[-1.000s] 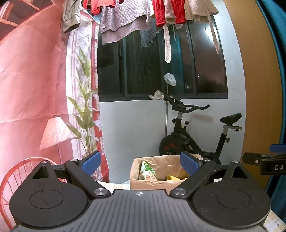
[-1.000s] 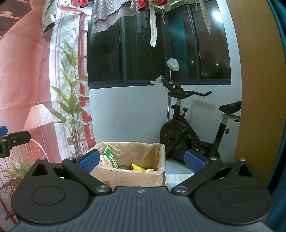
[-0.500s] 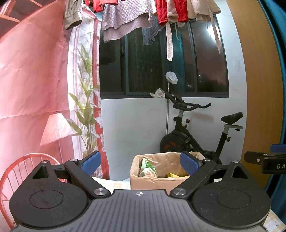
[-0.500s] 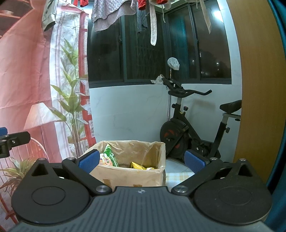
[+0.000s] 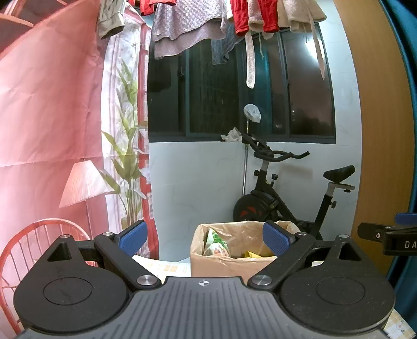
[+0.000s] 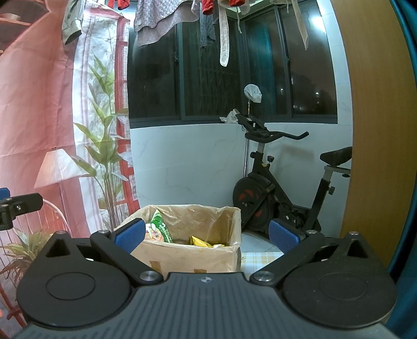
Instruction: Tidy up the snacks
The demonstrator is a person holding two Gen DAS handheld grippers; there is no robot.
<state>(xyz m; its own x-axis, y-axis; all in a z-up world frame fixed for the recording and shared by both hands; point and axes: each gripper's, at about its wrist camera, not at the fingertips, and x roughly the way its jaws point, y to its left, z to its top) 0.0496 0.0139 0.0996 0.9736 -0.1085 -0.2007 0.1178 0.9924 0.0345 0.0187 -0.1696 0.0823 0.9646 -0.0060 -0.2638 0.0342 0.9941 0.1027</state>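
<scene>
A cardboard box point(image 5: 221, 266) lined with clear plastic stands on a table, also in the right wrist view point(image 6: 198, 256). It holds a green snack bag point(image 5: 215, 241) point(image 6: 157, 229) upright at its left side and a yellow packet point(image 5: 254, 254) point(image 6: 202, 242) lower down. My left gripper point(image 5: 206, 237) is open and empty, held level before the box. My right gripper point(image 6: 206, 234) is open and empty, also facing the box. Each gripper's edge shows in the other's view.
A black exercise bike point(image 5: 284, 198) point(image 6: 281, 193) stands behind the box by the white wall. A pink printed backdrop point(image 5: 52, 117) hangs on the left, a wooden panel point(image 6: 378, 130) on the right. Laundry point(image 5: 208, 23) hangs overhead. The table has a checked cloth point(image 6: 260, 256).
Both views have shifted slightly; the box sits a little lower in each. Both grippers stay open and empty.
</scene>
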